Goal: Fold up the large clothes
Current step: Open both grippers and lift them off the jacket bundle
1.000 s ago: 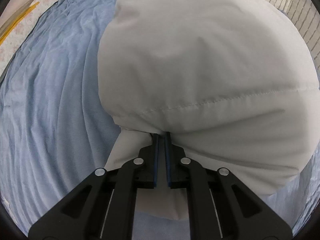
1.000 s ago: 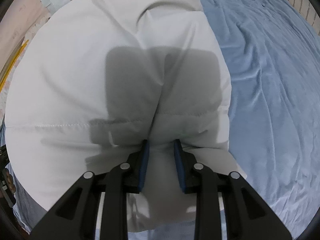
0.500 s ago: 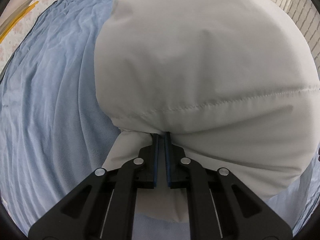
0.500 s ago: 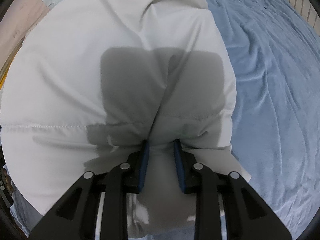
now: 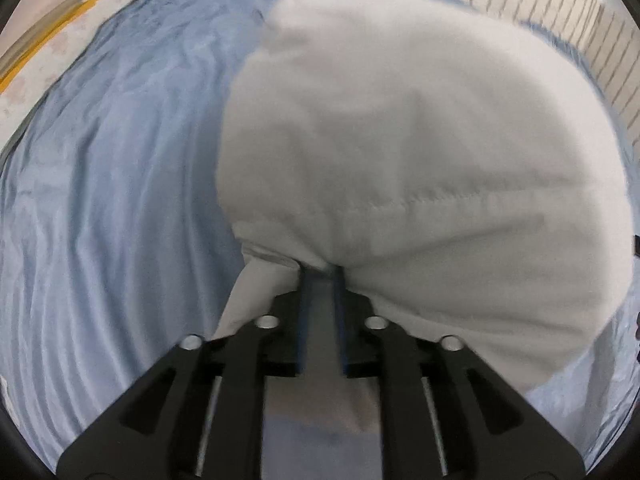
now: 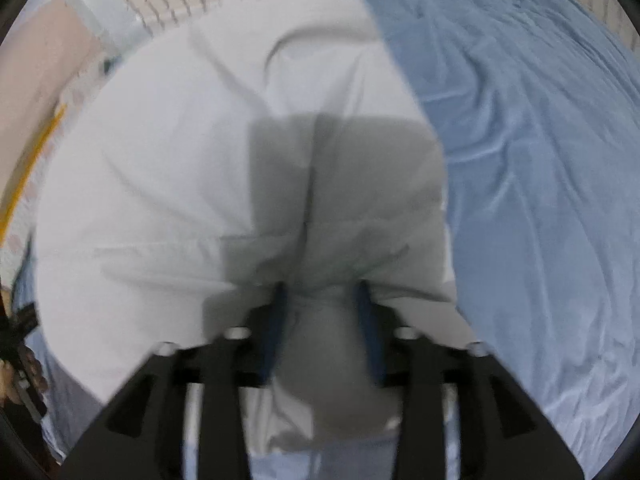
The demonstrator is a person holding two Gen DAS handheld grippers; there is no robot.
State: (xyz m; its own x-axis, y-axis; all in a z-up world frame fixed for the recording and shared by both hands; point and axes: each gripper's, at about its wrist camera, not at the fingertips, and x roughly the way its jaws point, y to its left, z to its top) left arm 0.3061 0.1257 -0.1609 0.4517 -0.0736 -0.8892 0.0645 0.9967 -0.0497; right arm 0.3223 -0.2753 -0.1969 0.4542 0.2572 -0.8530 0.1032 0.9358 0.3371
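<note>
While both sets of jaws were opening, the left gripper (image 5: 321,280) showed a narrow gap and the right gripper (image 6: 322,296) a wider one, each with an edge of the white padded garment (image 5: 420,184) between its blue pads, no longer clearly pinched. Beyond the fingers the garment lay bunched on the rumpled blue sheet (image 5: 112,200), puffed and quilted along a stitched seam. It looked light, soft and springy, likely slippery; stitched edges or corners seemed the surest places to grip.
</note>
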